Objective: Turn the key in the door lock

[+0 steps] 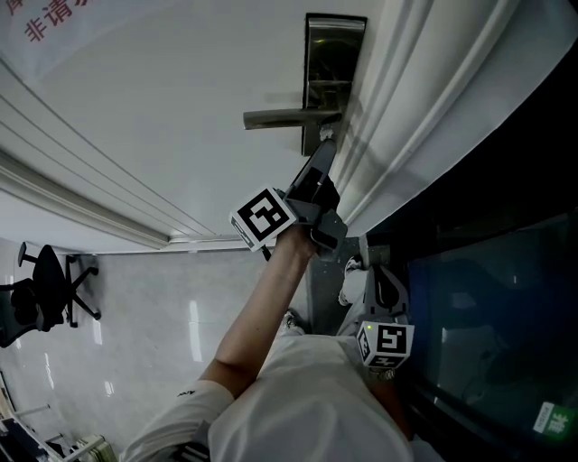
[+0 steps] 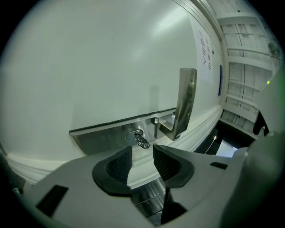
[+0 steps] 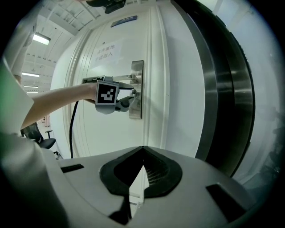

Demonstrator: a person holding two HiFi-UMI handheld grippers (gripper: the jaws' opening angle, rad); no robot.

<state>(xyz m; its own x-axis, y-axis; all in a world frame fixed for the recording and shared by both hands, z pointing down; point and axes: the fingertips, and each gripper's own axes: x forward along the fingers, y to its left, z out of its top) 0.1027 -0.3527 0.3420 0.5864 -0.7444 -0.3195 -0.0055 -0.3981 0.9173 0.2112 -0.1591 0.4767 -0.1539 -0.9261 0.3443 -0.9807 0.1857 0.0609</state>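
Observation:
A steel lock plate is fixed to the white door, with a lever handle beside it. A small key on a ring sticks out of the lock. My left gripper is open just short of the key, which lies ahead of the pads and untouched. In the head view the left gripper reaches up to the plate below the handle. My right gripper is shut on nothing and hangs back from the door; its marker cube sits low by my body.
A white door frame runs beside the lock, with dark glass panelling to its right. An office chair stands on the shiny floor at far left. A sign with red print is on the door.

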